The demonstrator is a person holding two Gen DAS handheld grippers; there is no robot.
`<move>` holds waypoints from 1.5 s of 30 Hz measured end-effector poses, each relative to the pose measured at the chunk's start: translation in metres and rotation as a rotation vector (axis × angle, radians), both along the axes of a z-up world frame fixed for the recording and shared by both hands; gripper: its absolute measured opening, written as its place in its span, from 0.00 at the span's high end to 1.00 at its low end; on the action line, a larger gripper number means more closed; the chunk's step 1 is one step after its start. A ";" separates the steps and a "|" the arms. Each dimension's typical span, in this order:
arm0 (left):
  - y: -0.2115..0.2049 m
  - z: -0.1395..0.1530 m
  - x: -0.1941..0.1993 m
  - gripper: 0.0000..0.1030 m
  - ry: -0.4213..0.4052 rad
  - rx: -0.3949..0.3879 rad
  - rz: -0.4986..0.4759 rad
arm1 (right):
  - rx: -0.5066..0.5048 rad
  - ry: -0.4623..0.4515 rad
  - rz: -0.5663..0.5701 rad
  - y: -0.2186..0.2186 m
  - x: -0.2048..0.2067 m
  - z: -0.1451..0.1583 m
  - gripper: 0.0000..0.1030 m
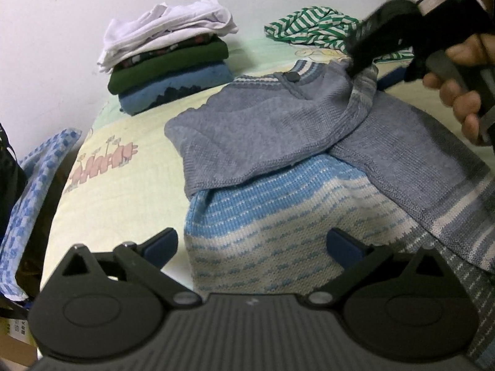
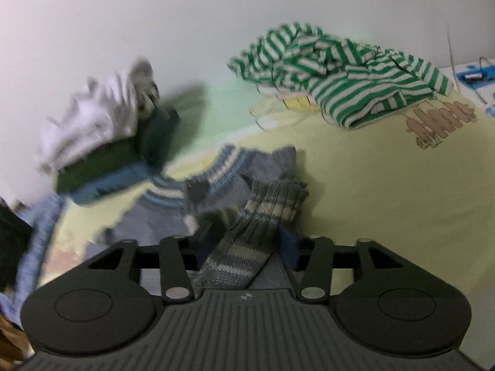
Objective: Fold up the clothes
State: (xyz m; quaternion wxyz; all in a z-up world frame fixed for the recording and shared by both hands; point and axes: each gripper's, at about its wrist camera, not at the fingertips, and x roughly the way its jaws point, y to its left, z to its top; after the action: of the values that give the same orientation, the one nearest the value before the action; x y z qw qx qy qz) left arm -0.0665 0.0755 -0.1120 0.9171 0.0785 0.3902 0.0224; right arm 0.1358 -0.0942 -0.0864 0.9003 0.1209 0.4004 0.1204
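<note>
A grey, blue and cream knit sweater lies on the bed. One grey sleeve is folded across its chest. My left gripper is open and empty, low over the sweater's striped lower part. My right gripper is shut on the striped cuff of the other sleeve and holds it up near the collar. In the left wrist view the right gripper shows at the upper right, pinching that cuff above the collar.
A stack of folded clothes stands at the back left by the wall. A crumpled green-and-white striped garment lies at the back right. A blue patterned cloth hangs at the bed's left edge.
</note>
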 end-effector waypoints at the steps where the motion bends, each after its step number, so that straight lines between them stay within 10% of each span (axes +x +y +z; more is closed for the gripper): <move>1: 0.000 0.000 0.000 0.01 0.000 0.000 0.001 | -0.025 0.021 -0.006 0.001 0.002 -0.003 0.53; 4: 0.000 0.000 0.000 0.01 -0.001 -0.003 0.005 | 0.042 0.027 -0.062 -0.018 -0.002 -0.004 0.84; 9: 0.002 -0.001 0.001 0.01 0.003 -0.017 0.006 | 0.124 -0.039 -0.109 -0.058 -0.021 0.007 0.84; 18: 0.000 0.000 0.003 0.01 0.008 0.010 -0.008 | 0.242 0.102 -0.218 -0.090 -0.030 -0.021 0.45; 22: 0.000 0.000 0.004 0.01 0.008 0.016 -0.012 | 0.254 0.115 -0.216 -0.082 -0.028 -0.022 0.45; 24: -0.001 0.000 0.004 0.01 0.008 0.017 -0.012 | 0.253 0.120 -0.241 -0.081 -0.027 -0.025 0.52; 27: 0.003 0.000 0.005 0.01 0.018 -0.015 -0.005 | 0.268 0.137 -0.289 -0.085 -0.023 -0.030 0.91; 38: 0.030 0.003 0.010 0.01 0.071 -0.113 0.093 | 0.346 -0.102 -0.157 -0.060 0.012 0.059 0.91; 45: 0.021 0.010 0.011 0.50 0.073 -0.195 0.104 | 0.377 -0.253 -0.085 -0.058 0.029 0.113 0.91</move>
State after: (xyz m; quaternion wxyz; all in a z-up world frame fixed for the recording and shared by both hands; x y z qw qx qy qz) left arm -0.0552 0.0962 -0.1018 0.9032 -0.0306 0.4270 0.0291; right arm 0.1644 -0.1519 0.0267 0.9091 0.2877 0.2490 0.1693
